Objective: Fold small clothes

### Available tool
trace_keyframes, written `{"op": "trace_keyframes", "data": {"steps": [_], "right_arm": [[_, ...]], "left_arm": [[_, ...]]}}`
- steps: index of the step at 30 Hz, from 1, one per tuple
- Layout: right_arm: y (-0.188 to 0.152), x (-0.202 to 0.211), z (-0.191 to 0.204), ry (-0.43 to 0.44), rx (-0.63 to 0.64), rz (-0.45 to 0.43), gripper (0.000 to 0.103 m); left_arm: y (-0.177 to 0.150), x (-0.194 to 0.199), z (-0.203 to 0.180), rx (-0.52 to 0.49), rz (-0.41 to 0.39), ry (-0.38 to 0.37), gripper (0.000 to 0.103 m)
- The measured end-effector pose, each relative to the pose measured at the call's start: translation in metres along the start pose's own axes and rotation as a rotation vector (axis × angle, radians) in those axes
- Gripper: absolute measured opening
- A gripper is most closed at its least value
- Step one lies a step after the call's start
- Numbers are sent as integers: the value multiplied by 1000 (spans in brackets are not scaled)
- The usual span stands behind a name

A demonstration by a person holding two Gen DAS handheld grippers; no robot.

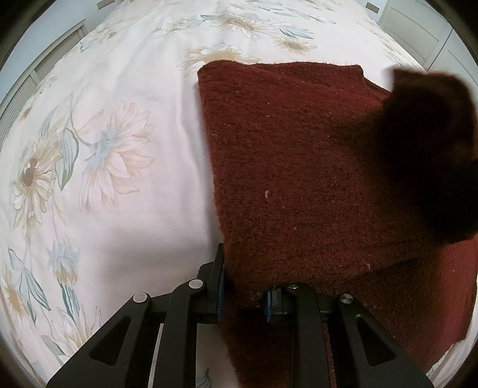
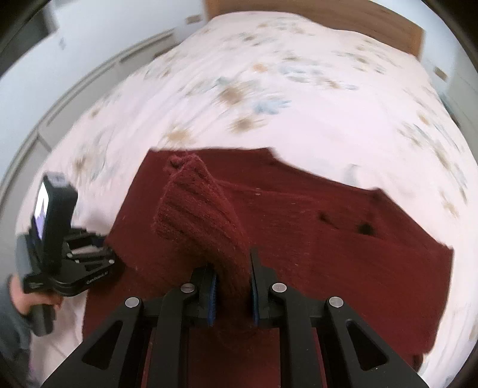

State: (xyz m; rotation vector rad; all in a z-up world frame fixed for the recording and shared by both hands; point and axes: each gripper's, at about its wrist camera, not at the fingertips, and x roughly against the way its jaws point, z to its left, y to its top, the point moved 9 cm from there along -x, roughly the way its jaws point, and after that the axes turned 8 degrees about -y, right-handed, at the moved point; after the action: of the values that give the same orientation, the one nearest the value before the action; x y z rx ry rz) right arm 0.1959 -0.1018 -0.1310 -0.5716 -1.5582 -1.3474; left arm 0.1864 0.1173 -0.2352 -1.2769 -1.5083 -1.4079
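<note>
Home bedroom. Large bed (image 2: 298,98) fills both views, covered in a white sheet (image 1: 125,89) with a pale floral print. Wooden headboard (image 2: 373,21) at the far end. Light walls, white panelled cabinet doors (image 1: 418,32) alongside the bed. Dark red knit garment (image 1: 298,164) spread on the sheet.

One dark red sweater (image 1: 298,167) at the middle, with one ribbed sleeve (image 2: 203,221) toward 12 o'clock. One flowered bedsheet (image 1: 104,155) all around. Two black grippers: left gripper (image 1: 243,294) at 6 o'clock, right gripper (image 2: 233,295) at 6 o'clock. One hand (image 2: 21,298) at 8 o'clock.
</note>
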Motion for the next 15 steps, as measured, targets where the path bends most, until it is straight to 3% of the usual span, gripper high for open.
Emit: {"op": "trace_keyframes", "data": {"steps": [6, 15], "right_arm": [[-18, 22, -77, -42, -184, -5, 16], [-74, -22, -145, -63, -359, 102, 13]], "left_arm": [[-3, 4, 0, 7, -45, 4, 17], [-7, 6, -2, 15, -59, 21, 17]]}}
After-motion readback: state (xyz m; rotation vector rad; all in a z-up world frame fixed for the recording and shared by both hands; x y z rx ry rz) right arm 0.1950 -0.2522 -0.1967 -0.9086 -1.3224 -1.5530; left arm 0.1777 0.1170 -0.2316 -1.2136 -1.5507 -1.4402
